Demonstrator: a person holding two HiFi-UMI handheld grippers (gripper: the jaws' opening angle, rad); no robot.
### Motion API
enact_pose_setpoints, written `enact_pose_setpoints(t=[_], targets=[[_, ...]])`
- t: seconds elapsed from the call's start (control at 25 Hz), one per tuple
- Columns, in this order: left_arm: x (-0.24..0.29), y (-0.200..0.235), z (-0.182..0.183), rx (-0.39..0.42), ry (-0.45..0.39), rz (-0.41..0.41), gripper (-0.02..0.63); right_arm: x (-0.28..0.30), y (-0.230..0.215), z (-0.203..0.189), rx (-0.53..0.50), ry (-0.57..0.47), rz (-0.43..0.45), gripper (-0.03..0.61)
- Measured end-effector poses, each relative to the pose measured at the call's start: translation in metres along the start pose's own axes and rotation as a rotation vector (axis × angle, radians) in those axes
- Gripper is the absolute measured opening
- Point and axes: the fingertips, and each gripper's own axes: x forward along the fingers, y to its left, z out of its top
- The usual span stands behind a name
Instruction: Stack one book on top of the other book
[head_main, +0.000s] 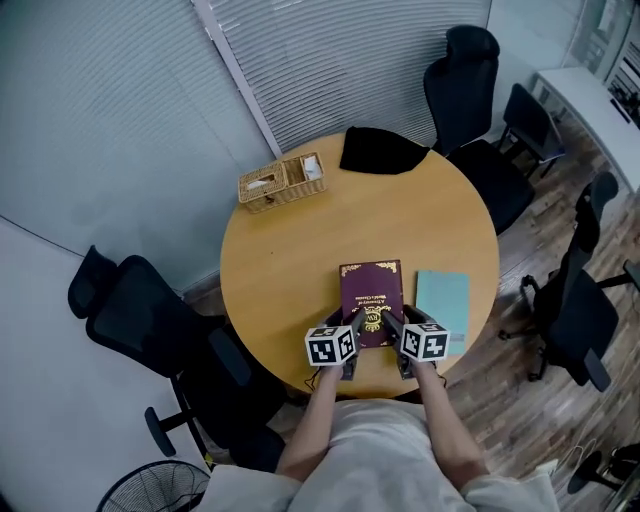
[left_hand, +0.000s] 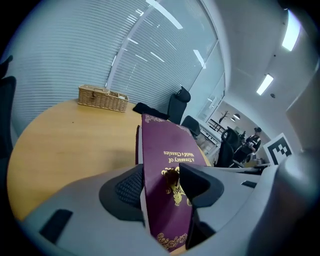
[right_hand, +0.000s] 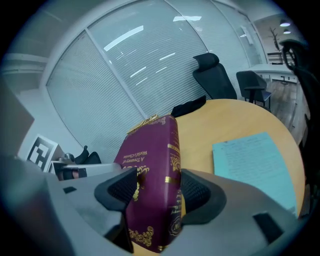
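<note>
A maroon book with gold lettering (head_main: 371, 297) lies near the front edge of the round wooden table (head_main: 290, 260). A light teal book (head_main: 442, 305) lies flat just to its right. My left gripper (head_main: 345, 345) is shut on the maroon book's near left corner, one jaw above the cover and one below (left_hand: 162, 187). My right gripper (head_main: 400, 343) is shut on its near right corner, at the spine side (right_hand: 155, 192). In the right gripper view the teal book (right_hand: 252, 165) rests on the table to the right, apart from the maroon book (right_hand: 152, 165).
A wicker basket (head_main: 282, 181) and a black cloth (head_main: 380, 150) sit at the table's far edge. Black office chairs (head_main: 470, 80) stand around the table, one close at the left (head_main: 140, 310). A white desk (head_main: 600, 110) is at the far right.
</note>
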Motion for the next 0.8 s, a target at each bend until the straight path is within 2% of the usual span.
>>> enact_pose_setpoints(t=[0.44,0.8], targets=[[0.043,-0.072,-0.006,0.103,0.063,-0.083,0.238,-0.046,-0.067,0.002,0.085,-0.057,-0.075,0.278],[0.064,-0.111,-0.026,0.138,0.11,-0.124,0.236,-0.074,-0.106,-0.008,0.108,-0.06,-0.102,0.278]])
